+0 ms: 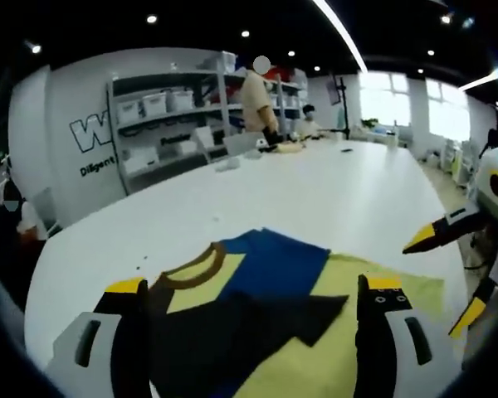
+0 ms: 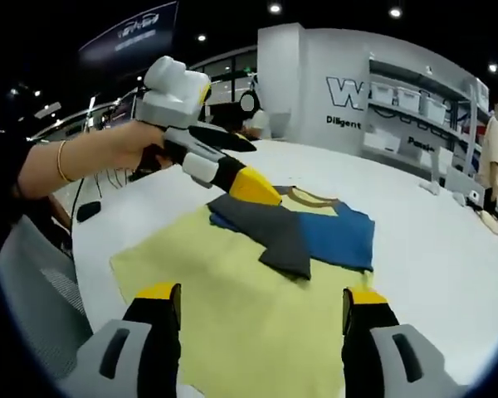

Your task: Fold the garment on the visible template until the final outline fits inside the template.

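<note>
A partly folded shirt lies on a pale yellow template mat. It is blue with a brown collar, a yellow chest panel and a dark grey part lying across it. My left gripper hovers open just above the shirt's near edge, one jaw on either side. My right gripper enters from the right, open, beside the mat's edge. In the right gripper view the shirt sits at the mat's far end. A hand holds the left gripper over the shirt's collar side. The right gripper is open above bare mat.
The mat lies on a large white table. Two people are at its far end beside storage shelves with bins. A small black item lies near the table's left edge, and a grey chair stands close by.
</note>
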Demonstrator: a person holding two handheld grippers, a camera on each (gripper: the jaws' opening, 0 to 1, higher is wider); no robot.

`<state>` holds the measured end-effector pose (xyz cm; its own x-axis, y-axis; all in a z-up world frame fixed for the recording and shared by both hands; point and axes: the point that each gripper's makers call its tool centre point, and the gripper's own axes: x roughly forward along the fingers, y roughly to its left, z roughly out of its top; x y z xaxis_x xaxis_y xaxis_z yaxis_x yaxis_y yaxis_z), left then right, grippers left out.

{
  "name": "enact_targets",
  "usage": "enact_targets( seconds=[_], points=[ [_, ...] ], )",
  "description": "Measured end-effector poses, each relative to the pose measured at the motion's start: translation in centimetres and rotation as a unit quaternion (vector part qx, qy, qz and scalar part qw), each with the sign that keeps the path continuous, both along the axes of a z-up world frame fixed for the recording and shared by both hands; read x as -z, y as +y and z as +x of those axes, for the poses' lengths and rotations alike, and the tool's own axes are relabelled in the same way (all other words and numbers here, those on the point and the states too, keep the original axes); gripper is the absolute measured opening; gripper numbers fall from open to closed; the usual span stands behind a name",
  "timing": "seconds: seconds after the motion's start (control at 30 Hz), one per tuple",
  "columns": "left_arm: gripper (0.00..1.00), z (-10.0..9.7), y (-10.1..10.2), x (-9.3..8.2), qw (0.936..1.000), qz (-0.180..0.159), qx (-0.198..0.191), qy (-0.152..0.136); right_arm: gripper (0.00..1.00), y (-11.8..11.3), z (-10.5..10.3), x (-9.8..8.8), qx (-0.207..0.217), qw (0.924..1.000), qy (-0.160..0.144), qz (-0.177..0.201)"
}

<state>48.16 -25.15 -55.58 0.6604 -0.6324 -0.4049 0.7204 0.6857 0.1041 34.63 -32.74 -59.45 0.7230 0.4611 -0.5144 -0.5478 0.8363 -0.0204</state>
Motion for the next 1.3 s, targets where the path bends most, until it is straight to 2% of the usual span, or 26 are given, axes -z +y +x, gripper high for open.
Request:
enact_targets(
  seconds=[0.3, 0.5, 0.73, 0.97, 1.07, 1.2, 1.3],
  points=[
    [0.99, -0.4, 3.3, 0.8, 0.9996, 0.004, -0.025, 0.008, 0.62, 1.6, 2.5, 0.1, -0.025, 0.9996, -0.013, -0.01],
    [0.99, -0.4, 5.0, 1.2, 0.9991, 0.007, -0.04, 0.015, 0.59, 2.4, 4.3, 0.3, -0.032, 0.9993, -0.011, -0.012],
    [0.98, -0.5, 6.9, 1.8, 0.9982, 0.019, -0.055, 0.013, 0.51, 3.4, 5.9, 1.6, -0.054, 0.998, -0.007, -0.032],
    [0.88, -0.1, 9.9, 3.5, 0.995, 0.021, -0.091, 0.033, 0.44, 4.4, 7.1, 3.3, -0.074, 0.9959, -0.002, -0.053],
    [0.79, 0.1, 10.9, 4.4, 0.9936, 0.02, -0.102, 0.045, 0.39, 4.7, 7.5, 3.9, -0.077, 0.9953, -0.001, -0.058],
    [0.72, 0.6, 12.1, 5.2, 0.992, 0.021, -0.116, 0.045, 0.37, 5.1, 8.0, 5.0, -0.08, 0.9948, 0.008, -0.063],
    [0.63, 0.8, 13.1, 5.9, 0.9901, 0.028, -0.128, 0.05, 0.35, 5.2, 8.2, 5.6, -0.082, 0.9941, 0.01, -0.069]
  ],
)
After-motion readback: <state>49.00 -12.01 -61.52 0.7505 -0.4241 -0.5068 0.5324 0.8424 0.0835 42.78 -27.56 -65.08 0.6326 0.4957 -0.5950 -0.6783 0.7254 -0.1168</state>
